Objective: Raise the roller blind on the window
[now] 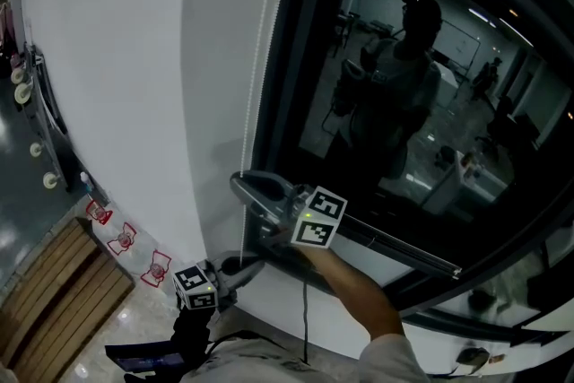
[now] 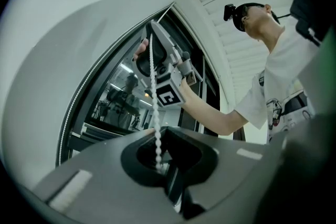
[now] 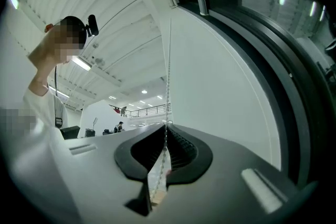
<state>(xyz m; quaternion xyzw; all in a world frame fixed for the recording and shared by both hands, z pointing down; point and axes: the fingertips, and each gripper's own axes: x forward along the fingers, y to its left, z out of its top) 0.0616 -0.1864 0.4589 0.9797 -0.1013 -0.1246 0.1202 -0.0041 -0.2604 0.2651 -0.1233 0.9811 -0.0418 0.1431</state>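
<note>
- The bead chain (image 2: 153, 97) of the blind hangs straight and taut just beside the left edge of the dark window frame (image 1: 300, 31), against the white wall.
- The right gripper (image 3: 167, 134) sits close to that frame edge, jaws pinched together on the chain.
- The left gripper (image 2: 159, 131) is lower and farther from the frame, jaws also closed on the same chain.

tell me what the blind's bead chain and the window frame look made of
Bead chain: small white round beads with a dull sheen, probably plastic. Window frame: dark, smooth, straight-edged profile, likely coated metal, though the look leaves it open.
</note>
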